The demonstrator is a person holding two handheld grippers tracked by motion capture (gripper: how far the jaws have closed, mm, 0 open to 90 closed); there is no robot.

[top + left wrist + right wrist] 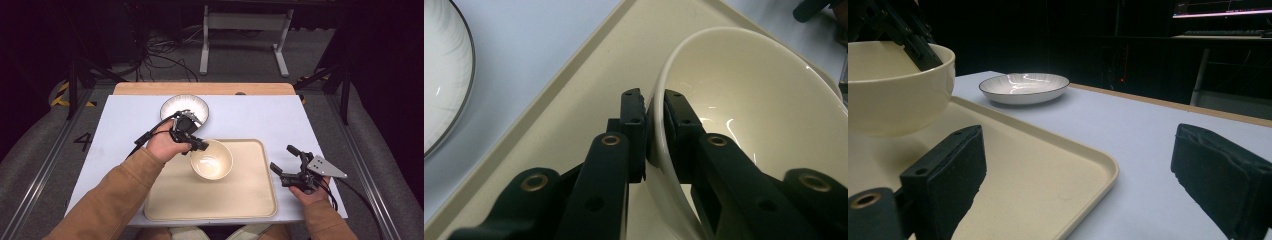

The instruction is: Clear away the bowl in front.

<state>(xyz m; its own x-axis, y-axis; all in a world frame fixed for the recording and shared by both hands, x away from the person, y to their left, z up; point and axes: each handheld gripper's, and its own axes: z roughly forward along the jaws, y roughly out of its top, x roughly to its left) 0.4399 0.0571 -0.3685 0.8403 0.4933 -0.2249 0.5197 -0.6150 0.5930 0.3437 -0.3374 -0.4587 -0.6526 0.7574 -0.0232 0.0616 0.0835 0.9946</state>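
On the floor at far left a number 4 (82, 141) is marked beside the grey rails, the only writing that can be read. The table (125, 125) has a pale blue-white matte top with a wooden strip along its far edge. Toward its far left stands a shallow white plate (172, 105) with a thin dark rim and fine ribbed lines inside, glossy, round; it sits on the bare tabletop just beyond the tray and just behind the left hand (162, 145). The left gripper (200, 146) reaches over the tray's near-left part, its black jaws clamped on the left rim of the cream bowl (212, 160): in the left gripper view one pad presses outside the wall and one inside. The bowl is smooth, glazed, deep and round, and lies over the far middle of the tray (250, 200); whether its base touches the tray I cannot tell. The tray is a beige rounded rectangle with a low raised lip and a slightly grainy surface, bare apart from the bowl. To the right, off the tray's edge over the tabletop, the right gripper (282, 159) is held with its jaws wide apart, nothing between them, a grey three-cornered plate (325, 167) on top
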